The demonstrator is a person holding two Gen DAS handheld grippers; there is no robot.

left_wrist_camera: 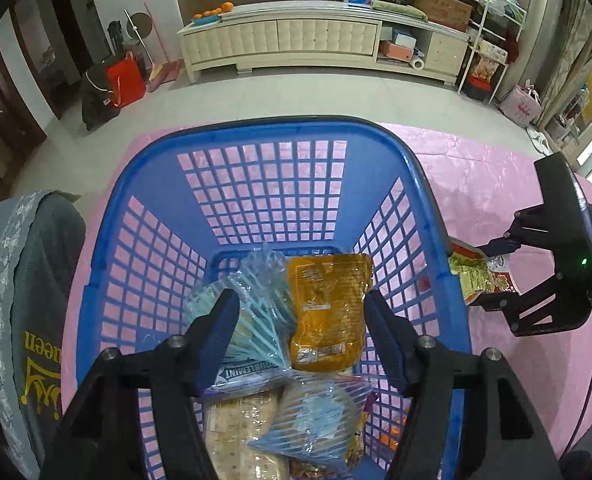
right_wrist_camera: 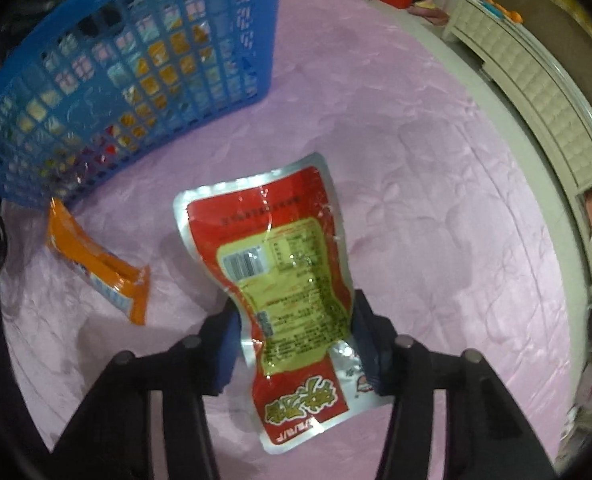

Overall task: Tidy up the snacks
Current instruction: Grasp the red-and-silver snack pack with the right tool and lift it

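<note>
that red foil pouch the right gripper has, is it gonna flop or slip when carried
The red foil pouch probably flops some: it already bends and creases beyond the right gripper. Its glossy film looks slippery, so it may slide. It looks thin and flat, so likely light.

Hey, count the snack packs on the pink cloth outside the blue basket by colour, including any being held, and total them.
Red pouch, held in the right gripper: 1
Orange pack, lying on the cloth by the basket: 1
Total: 2
</note>
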